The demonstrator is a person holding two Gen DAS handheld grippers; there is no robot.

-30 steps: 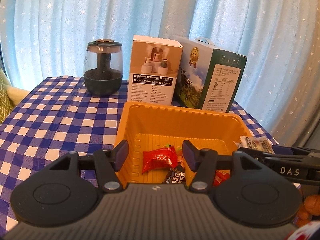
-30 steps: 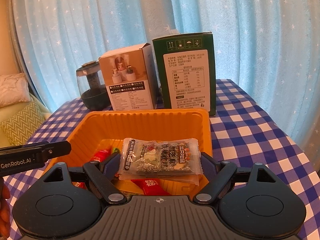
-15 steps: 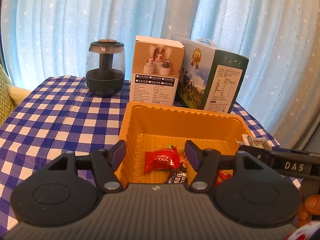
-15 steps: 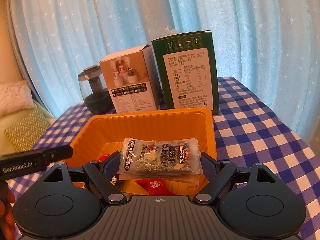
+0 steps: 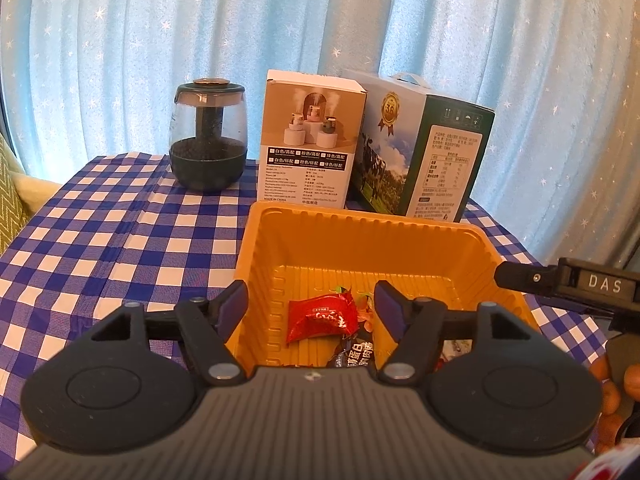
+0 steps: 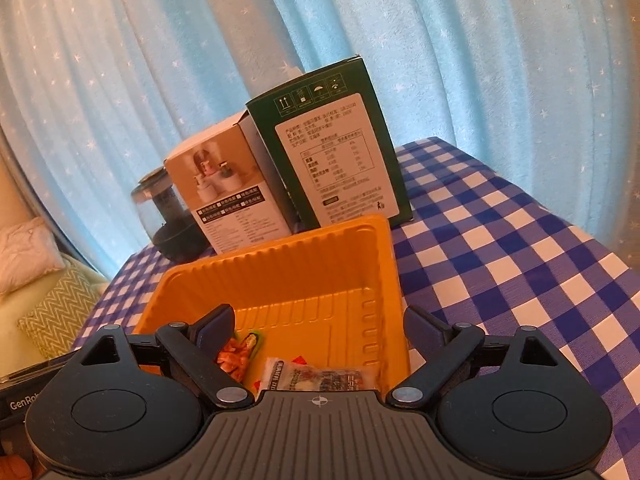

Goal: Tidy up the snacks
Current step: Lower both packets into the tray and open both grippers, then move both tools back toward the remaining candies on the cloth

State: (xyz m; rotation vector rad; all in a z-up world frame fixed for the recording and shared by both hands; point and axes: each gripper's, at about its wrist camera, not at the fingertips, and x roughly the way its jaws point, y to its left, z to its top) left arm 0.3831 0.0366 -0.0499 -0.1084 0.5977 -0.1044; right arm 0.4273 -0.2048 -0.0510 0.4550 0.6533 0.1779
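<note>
An orange plastic tray [image 5: 360, 224] [image 6: 280, 256] sits on the blue checked tablecloth. Inside lie a red snack packet [image 5: 322, 316], a dark packet [image 5: 356, 354], an orange-and-green wrapped snack [image 6: 238, 354] and a clear packet of nut bars [image 6: 320, 376] near the front wall. My left gripper [image 5: 311, 306] hovers over the tray's near end, its jaws opening with nothing held between them. My right gripper [image 6: 318, 326] is over the tray as well, jaws opening wide, the clear packet lying loose below them. The right gripper's finger [image 5: 560, 282] shows at the right in the left wrist view.
Behind the tray stand a white humidifier box [image 5: 312, 136] [image 6: 228, 196], a green milk carton box [image 5: 424, 156] [image 6: 332, 160] and a glass jar with dark contents [image 5: 208, 136] [image 6: 168, 220]. A blue starred curtain hangs behind. Cushions [image 6: 52, 308] lie left of the table.
The right gripper opened and let the clear nut-bar packet drop into the tray, and it rolled so its view tilts. The left gripper's jaws widened; it stayed in place.
</note>
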